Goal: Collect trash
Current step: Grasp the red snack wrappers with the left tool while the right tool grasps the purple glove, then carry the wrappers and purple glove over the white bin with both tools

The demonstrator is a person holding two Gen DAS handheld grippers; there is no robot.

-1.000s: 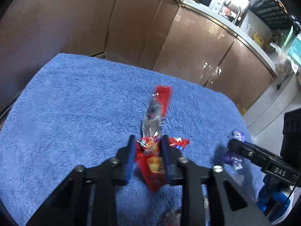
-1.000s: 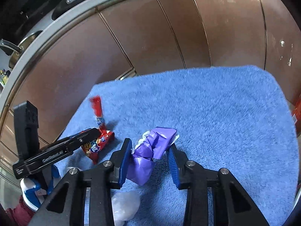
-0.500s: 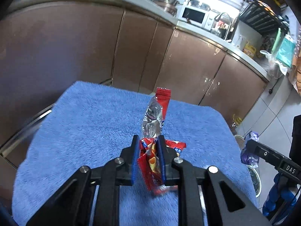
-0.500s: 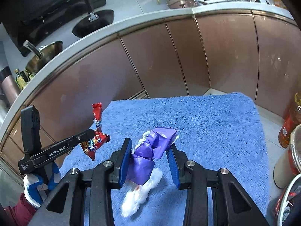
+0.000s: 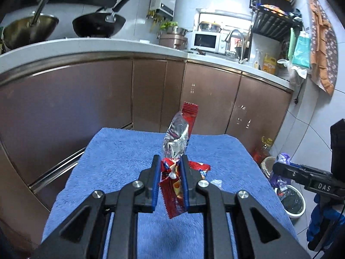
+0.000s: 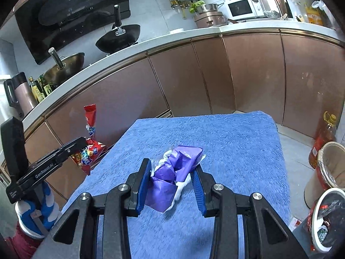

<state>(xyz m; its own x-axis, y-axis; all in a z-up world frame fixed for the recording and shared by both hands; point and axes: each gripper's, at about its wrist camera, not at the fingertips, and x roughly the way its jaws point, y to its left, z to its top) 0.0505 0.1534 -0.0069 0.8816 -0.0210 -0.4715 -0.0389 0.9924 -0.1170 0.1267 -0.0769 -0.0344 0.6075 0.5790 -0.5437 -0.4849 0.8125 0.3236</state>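
My left gripper (image 5: 170, 170) is shut on red snack wrappers (image 5: 173, 191), with a red-and-silver wrapper (image 5: 179, 133) sticking up above the fingers, held above the blue towel (image 5: 120, 157). The same gripper (image 6: 83, 145) and its red wrappers (image 6: 86, 157) show at the left of the right wrist view. My right gripper (image 6: 171, 173) is shut on a crumpled purple and white wrapper (image 6: 172, 172), lifted above the towel (image 6: 237, 151). That gripper (image 5: 278, 169) with its purple wrapper (image 5: 283, 157) shows at the right of the left wrist view.
A white bin (image 6: 330, 215) with trash inside and a tan bucket (image 6: 327, 164) stand on the floor at the right; the bin also shows in the left wrist view (image 5: 293, 200). An oil bottle (image 6: 323, 138) stands by the brown cabinets (image 6: 194, 82). Woks sit on the counter.
Both grippers have risen from the towel with their wrappers held. The view has tilted up, so the counter and floor bins now show. A white scrap near the right gripper is gone from view.
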